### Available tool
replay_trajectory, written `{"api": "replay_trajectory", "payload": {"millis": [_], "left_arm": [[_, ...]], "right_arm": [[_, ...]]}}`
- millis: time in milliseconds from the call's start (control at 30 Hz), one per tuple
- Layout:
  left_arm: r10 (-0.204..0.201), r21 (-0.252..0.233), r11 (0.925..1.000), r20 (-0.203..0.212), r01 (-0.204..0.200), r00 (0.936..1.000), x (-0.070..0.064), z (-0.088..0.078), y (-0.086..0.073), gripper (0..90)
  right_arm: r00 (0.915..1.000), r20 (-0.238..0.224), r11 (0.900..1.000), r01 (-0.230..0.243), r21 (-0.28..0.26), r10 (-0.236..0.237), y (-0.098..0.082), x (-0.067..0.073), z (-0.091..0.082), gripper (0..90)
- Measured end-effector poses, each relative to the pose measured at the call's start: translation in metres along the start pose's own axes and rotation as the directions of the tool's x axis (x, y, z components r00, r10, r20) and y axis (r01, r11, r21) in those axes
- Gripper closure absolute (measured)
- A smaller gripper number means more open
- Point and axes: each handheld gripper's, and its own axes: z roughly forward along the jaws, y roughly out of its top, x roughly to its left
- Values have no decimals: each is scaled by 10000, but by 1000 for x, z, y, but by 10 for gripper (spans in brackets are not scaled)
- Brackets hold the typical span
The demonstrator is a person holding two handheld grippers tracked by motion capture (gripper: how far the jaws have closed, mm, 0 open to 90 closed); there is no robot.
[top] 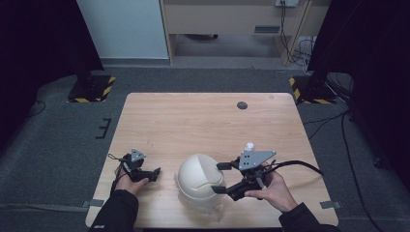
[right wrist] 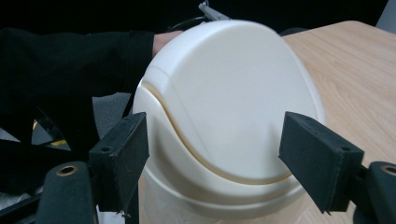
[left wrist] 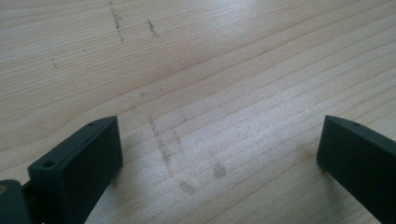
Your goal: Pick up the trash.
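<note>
A cream domed bin (top: 199, 181) with a swing lid stands near the table's front edge. My right gripper (top: 218, 178) comes in from the bin's right, level with the dome. In the right gripper view its jaws (right wrist: 215, 135) stand wide on either side of the lid (right wrist: 224, 88), and the pads do not press on it. My left gripper (top: 153, 174) rests low on the wood to the left of the bin. Its jaws (left wrist: 219, 144) are open over bare tabletop with nothing between them.
The wooden table (top: 203, 121) stretches back beyond the bin, with a small dark round spot (top: 242, 105) near its far edge. Grey carpet surrounds it, with dark stands at the back corners. A black sleeve (right wrist: 70, 60) lies behind the bin in the right gripper view.
</note>
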Motion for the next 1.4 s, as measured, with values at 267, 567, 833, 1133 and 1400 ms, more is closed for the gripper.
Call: {"api": "replay_trajectory", "payload": {"millis": [267,567,833,1133,1400], "left_arm": [[0,1,10000,5,0,10000,0,0,0,0],[-3,4,10000,3,3,10000,0,0,0,0],[-4,4,10000,2,4,10000,0,0,0,0],[0,-1,10000,2,0,10000,0,0,0,0],[2,-4,10000,6,-2,10000,0,0,0,0]], "right_arm": [[9998,-164,9996,-58,269,62,-4,1,6,251],[9989,-419,9991,-201,365,216,-6,2,10,255],[9969,-706,9988,-327,353,351,-7,3,14,254],[9934,-1041,9989,-463,120,473,-7,2,17,249],[9935,-1018,9985,-492,223,513,-8,1,21,236]]}}
